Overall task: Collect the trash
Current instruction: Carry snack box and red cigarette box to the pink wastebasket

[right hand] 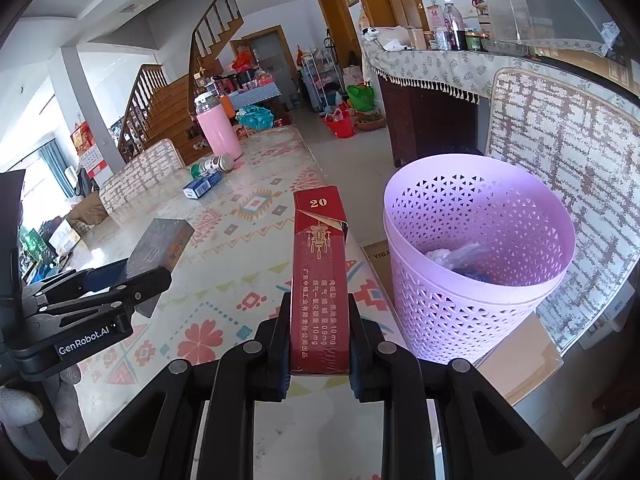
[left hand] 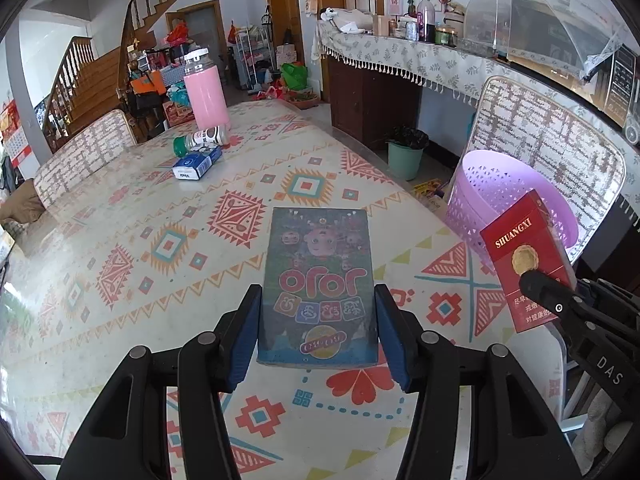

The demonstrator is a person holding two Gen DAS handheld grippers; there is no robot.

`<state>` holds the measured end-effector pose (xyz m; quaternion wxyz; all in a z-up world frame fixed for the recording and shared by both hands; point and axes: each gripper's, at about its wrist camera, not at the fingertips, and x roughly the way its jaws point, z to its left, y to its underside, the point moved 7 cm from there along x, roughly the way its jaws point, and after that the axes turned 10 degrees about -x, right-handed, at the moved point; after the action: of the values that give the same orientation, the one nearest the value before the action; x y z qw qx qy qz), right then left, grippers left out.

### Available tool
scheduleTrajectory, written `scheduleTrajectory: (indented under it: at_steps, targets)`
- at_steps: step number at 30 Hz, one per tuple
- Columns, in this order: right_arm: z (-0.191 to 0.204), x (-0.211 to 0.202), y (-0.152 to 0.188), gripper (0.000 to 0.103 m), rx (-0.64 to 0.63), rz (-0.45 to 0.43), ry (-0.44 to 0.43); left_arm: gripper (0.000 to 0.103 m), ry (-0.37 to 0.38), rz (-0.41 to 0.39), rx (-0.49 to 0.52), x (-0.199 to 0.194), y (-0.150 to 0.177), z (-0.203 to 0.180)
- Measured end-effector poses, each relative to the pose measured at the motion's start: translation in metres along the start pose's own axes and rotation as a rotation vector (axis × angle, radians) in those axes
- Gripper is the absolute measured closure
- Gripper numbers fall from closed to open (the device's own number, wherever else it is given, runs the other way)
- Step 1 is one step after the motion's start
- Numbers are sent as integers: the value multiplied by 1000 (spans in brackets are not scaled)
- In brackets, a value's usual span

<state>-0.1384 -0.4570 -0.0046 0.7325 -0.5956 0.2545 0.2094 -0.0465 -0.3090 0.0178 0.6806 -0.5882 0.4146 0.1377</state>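
Red cigarette pack (right hand: 320, 280) (flip-top torn) pinched in right claw (right hand: 319, 336).

Fingers (right hand: 280, 340) clamp red pack (right hand: 319, 280) beside basket (right hand: 476, 264).

The left gripper (left hand: 318, 320) points forward and downward, its blue-padded jaws pressed against the two long sides of a flat carton (left hand: 318, 284) held lifted above the table. The right gripper (right hand: 319, 338) tilts down likewise, its jaws clamped tight on the narrow sides of a red cigarette pack (right hand: 319, 280). In the left wrist view the right gripper sits at about three o'clock; in the right wrist view the left one sits at nine o'clock, with a gloved hand (right hand: 24, 404) below it.
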Motion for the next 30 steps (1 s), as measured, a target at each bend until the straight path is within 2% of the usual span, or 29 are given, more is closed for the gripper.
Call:
scheduleTrajectory:
  at_steps: [17,24,30]
  targets:
    - [4,-11,-11,79,10,-33,-18,49,19,-22,-5,-8,-5,4]
    - [-7,-20,-11,79,40,-42,-24,49,40,-24,1,-12,-5,-3]
    - [-30,-35,-20,79,62,-74,21,49,144,-15,-14,-22,-20,-15]
